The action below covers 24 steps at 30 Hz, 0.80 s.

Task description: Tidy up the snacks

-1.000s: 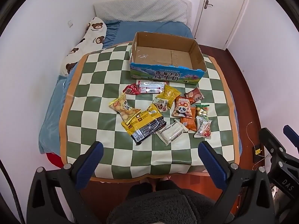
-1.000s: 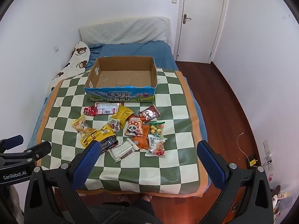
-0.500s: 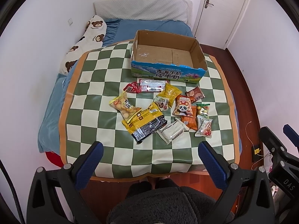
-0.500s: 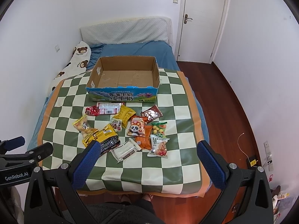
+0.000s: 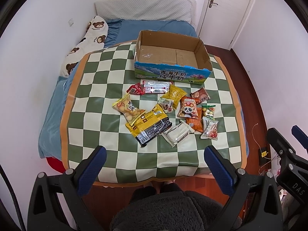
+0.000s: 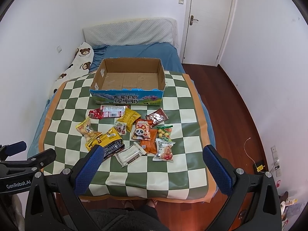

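Several snack packets lie in a loose pile on the green-and-white checked table (image 5: 100, 100), among them a yellow-and-black packet (image 5: 149, 126) (image 6: 107, 143), a white packet (image 5: 177, 134) (image 6: 130, 154) and a panda packet (image 5: 188, 109) (image 6: 141, 132). An empty cardboard box (image 5: 171, 57) (image 6: 129, 79) with a blue printed front stands behind the pile. My left gripper (image 5: 154, 165) is open and empty, held above the table's near edge. My right gripper (image 6: 152, 165) is open and empty, also near the front edge.
A bed with a blue sheet (image 6: 138, 50), a bear-print pillow (image 5: 84, 42) and a grey headboard cushion (image 6: 129, 32) lies behind the table. A white door (image 6: 207, 21) is at the back right. Wooden floor (image 6: 231, 104) runs along the table's right side.
Both views have shifted slightly: the table and snacks sit a little further off and higher in the frames. No snack has moved and both grippers remain open.
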### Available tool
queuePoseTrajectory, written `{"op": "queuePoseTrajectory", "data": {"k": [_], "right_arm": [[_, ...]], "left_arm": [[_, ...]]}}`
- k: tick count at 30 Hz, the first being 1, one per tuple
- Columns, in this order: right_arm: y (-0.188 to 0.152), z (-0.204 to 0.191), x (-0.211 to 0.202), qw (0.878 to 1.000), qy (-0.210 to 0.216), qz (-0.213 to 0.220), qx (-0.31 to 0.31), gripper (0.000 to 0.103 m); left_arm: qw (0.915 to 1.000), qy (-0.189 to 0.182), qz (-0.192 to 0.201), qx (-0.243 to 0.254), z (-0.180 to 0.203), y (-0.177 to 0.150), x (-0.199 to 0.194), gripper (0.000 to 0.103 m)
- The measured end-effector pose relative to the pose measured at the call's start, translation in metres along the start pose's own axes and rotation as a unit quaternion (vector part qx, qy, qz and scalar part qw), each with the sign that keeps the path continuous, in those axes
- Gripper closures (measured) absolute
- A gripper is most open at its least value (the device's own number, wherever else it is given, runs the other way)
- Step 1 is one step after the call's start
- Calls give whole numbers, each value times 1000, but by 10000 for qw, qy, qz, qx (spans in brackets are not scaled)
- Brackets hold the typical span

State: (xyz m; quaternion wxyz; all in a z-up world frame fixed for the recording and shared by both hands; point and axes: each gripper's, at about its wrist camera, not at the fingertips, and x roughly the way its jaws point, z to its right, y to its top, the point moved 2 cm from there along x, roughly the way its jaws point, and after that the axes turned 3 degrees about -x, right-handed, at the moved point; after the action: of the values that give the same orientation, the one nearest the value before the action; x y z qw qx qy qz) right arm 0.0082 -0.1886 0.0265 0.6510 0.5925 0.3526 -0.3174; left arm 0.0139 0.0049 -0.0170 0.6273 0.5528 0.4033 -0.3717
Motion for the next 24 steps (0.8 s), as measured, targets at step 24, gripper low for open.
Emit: {"op": "queuePoseTrajectory", "data": {"k": [24], "right_arm": [[0, -9, -5, 9999, -37, 111, -86, 0]], "left_arm": [[9999, 31, 116, -4, -12, 1, -6, 0]]}}
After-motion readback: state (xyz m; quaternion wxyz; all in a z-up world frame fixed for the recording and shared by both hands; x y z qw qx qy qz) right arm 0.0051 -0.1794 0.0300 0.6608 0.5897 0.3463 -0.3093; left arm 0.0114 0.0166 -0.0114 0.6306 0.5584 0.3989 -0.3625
